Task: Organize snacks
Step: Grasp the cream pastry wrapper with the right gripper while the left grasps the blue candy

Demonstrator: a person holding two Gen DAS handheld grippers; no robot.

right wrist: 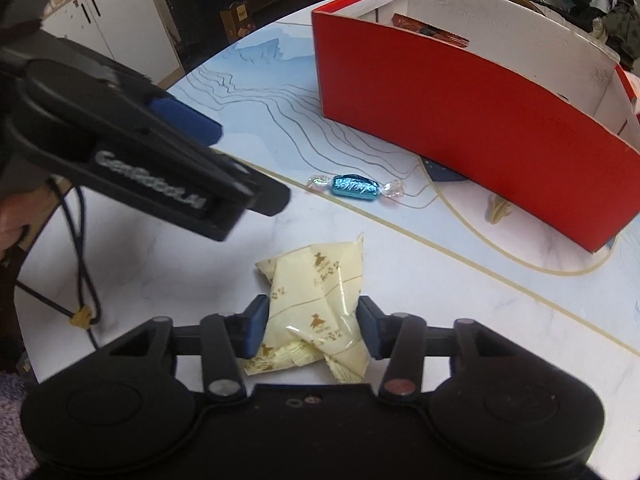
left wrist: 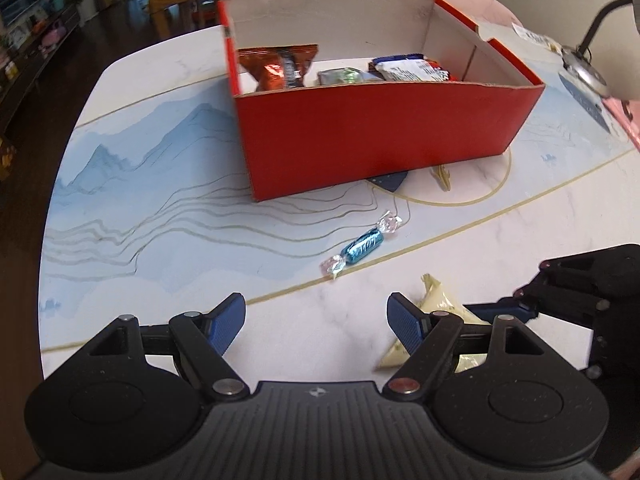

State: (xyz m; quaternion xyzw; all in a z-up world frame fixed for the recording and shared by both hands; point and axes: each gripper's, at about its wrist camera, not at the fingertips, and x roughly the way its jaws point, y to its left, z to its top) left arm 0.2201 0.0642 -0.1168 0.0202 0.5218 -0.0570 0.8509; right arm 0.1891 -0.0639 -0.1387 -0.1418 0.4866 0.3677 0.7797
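- The right gripper [right wrist: 310, 330] pointed steeply down at the table [right wrist: 460, 320], its blue pads [right wrist: 256, 330] pressed against both sides of a cream snack packet [right wrist: 316, 308], which lay on the tabletop between them.
- The left gripper [left wrist: 316, 326] hung spread wide over bare tabletop, nothing between its pads [left wrist: 224, 326].
- The cream packet [left wrist: 434, 308] showed just beyond and beside the left gripper's right-hand finger, partly hidden by it.
- From the left wrist view, the right gripper [left wrist: 508, 312] reached in from the right edge onto that packet.
- A blue foil candy [left wrist: 362, 246] with clear twisted ends lay ahead of the left gripper, between it and the red box [left wrist: 384, 132], touching neither.
- The red box stood open farther ahead; inside were an orange bag [left wrist: 278, 66], a small silvery-green sweet [left wrist: 340, 77] and a white-and-blue wrapper [left wrist: 412, 69].
- In the right wrist view the candy [right wrist: 354, 188] sat beyond the held packet, with the box [right wrist: 460, 120] behind it to the right.
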